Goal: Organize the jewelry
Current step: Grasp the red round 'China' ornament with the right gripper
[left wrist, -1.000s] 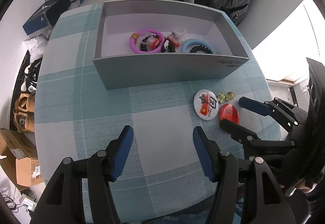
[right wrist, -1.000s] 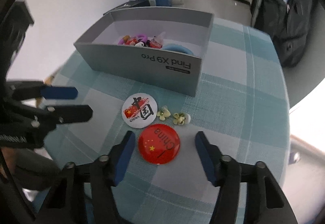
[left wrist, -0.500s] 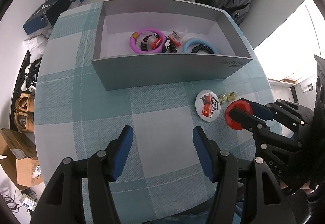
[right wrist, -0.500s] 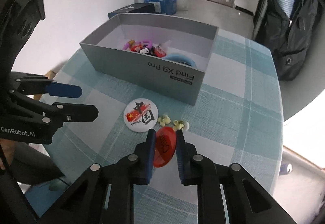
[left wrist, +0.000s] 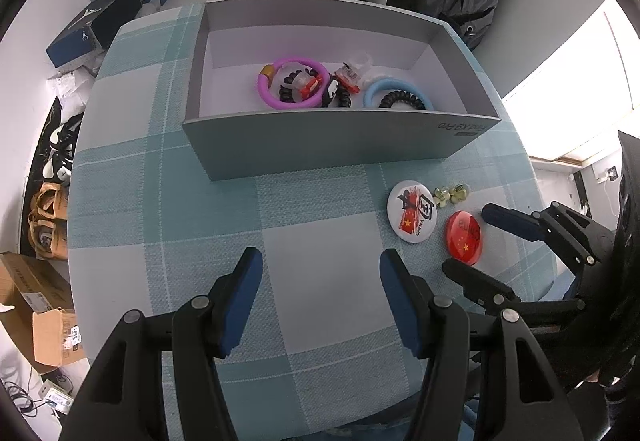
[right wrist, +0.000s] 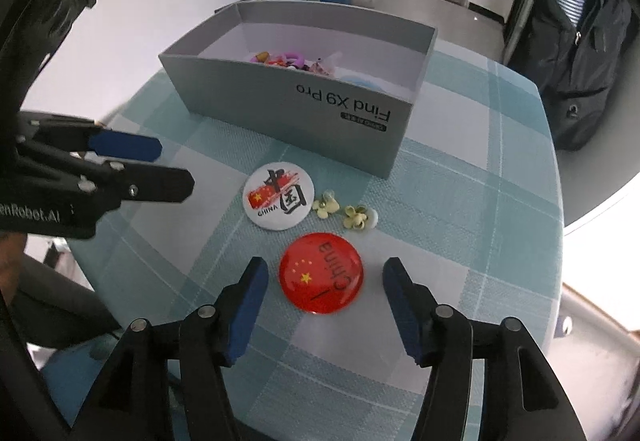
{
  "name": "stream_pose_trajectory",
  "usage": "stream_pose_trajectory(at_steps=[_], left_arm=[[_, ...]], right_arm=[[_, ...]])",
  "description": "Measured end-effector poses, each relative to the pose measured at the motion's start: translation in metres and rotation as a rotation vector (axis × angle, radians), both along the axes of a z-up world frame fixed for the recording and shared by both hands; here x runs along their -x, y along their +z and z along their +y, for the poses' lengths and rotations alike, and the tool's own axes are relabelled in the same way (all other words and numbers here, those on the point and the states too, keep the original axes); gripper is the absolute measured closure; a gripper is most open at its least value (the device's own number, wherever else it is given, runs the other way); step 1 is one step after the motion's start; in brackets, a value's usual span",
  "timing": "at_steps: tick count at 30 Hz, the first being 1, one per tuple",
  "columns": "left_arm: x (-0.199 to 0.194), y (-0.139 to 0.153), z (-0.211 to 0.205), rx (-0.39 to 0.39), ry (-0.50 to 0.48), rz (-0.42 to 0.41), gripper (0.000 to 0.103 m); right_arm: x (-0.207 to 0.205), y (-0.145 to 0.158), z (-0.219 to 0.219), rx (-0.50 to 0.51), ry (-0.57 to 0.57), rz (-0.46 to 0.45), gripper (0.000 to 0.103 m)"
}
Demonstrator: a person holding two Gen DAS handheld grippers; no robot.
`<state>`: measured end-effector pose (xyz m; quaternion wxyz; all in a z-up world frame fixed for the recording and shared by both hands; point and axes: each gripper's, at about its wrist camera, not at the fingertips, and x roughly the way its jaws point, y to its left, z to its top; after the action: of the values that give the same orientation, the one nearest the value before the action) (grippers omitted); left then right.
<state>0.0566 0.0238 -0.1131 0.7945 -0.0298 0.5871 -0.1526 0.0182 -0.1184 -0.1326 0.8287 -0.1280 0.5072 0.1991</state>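
Near the table's right edge the red badge point(right wrist: 321, 273) lies flat between the right gripper point(right wrist: 323, 304) jaws, which have just been opening and now stand wide, probably a slipped pinch, while the left gripper point(left wrist: 320, 295) waits half-open and empty.

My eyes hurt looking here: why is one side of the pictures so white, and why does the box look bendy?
Left wrist view: window glare washes out the right edge, and the fisheye lens bows the grey box. Right wrist view: same glare at right; the red badge stays sharp.
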Motion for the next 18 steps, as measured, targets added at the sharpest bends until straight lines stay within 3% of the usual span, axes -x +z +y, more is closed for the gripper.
stream_pose_trajectory(at_steps=[3,6,14,18], left_arm=[[0.001,0.001,0.001,0.001,0.0,-0.003,0.047],[0.0,0.004,0.004,0.005,0.003,-0.01,0.047],[0.001,0.007,0.007,0.013,0.007,-0.01,0.047],[0.0,0.006,0.005,0.012,-0.002,-0.009,0.047]], right_arm=[[0.006,-0.001,0.005,0.041,0.018,-0.026,0.047],[0.009,0.001,0.006,0.037,0.029,-0.033,0.062],[0.009,0.001,0.003,0.019,0.02,-0.028,0.062],[-0.005,0.004,-0.009,-0.039,-0.008,-0.01,0.062]])
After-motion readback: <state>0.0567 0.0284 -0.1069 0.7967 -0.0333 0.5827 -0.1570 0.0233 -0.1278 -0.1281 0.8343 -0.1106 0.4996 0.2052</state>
